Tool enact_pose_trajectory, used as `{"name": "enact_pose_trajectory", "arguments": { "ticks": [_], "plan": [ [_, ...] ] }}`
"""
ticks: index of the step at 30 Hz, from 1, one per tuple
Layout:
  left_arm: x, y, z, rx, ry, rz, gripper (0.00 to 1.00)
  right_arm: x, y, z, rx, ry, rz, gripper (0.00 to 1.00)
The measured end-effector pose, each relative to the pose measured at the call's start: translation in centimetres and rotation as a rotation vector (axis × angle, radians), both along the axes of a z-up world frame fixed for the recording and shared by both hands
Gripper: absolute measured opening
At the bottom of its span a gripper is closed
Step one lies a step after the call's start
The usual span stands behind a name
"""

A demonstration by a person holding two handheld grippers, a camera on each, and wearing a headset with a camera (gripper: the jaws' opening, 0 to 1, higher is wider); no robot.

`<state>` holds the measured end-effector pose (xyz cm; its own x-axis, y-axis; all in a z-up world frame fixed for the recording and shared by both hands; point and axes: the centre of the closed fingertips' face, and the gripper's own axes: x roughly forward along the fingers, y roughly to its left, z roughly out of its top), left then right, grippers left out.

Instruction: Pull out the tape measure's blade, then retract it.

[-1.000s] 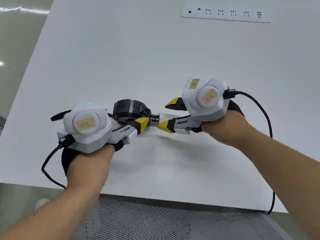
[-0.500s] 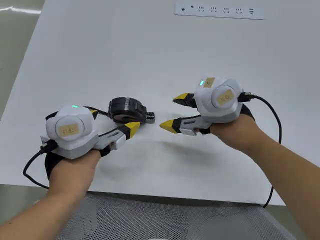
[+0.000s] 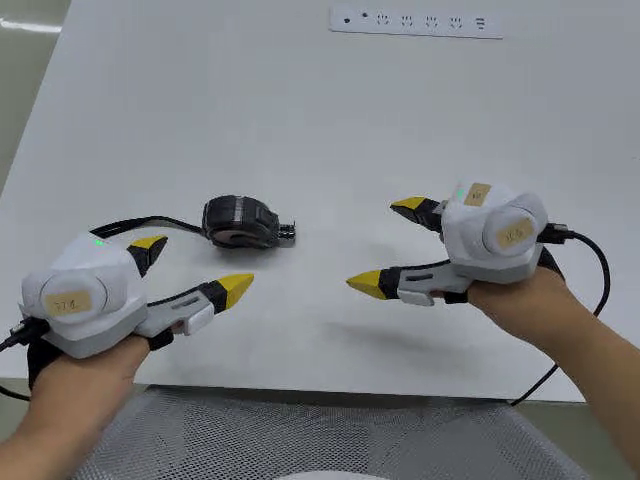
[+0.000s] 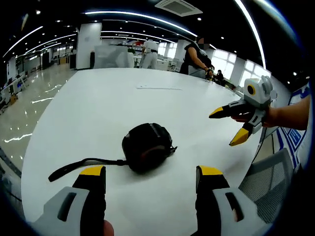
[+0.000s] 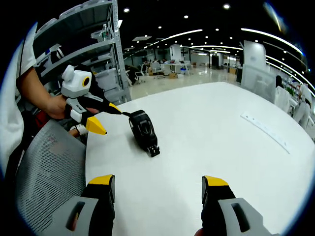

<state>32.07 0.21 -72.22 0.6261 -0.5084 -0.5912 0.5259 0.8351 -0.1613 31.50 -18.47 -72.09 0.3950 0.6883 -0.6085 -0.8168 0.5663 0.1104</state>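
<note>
The left tongs (image 3: 195, 264) sit at the lower left of the head view with their yellow tips spread wide, holding nothing; the right tongs (image 3: 383, 243) sit at the centre right, likewise spread wide and holding nothing, tips pointing towards the frame's left; both hover just above the white tabletop (image 3: 330, 130), each in a person's hand. The tape measure (image 3: 240, 222), a black round case, lies on the tabletop left of centre in the head view, just above and to the right of the left tongs and well apart from the right ones; its blade hook sits against the case on the side facing the right tongs; a black strap (image 3: 130, 227) trails from the case towards the frame's left. In the left gripper view the tape measure (image 4: 146, 147) lies in mid-frame, just above the gap between the tips. A white power strip (image 3: 415, 21) lies at the top edge of the head view; a grey mesh chair (image 3: 300, 440) shows along the bottom.
</note>
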Motion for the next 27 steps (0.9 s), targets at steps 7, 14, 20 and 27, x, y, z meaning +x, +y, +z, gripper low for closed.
{"name": "enact_pose_trajectory", "arguments": {
  "ticks": [7,14,20,27],
  "plan": [
    [-0.7,0.4,0.6,-0.014,-0.001,-0.036,0.76,-1.4,-2.4,0.3,-0.003,-0.017,-0.055,0.81],
    [-1.6,1.1,0.9,0.008,-0.007,-0.083,0.79,-2.9,-4.2,0.6,-0.005,-0.022,-0.089,0.88],
    [-2.6,1.6,0.9,0.028,-0.017,-0.108,0.81,-4.3,-5.6,0.6,0.0,-0.021,-0.117,0.94],
    [-3.3,2.7,1.3,0.029,-0.023,-0.109,0.86,-5.8,-7.7,0.7,-0.015,-0.027,-0.156,0.98]
  ]
}}
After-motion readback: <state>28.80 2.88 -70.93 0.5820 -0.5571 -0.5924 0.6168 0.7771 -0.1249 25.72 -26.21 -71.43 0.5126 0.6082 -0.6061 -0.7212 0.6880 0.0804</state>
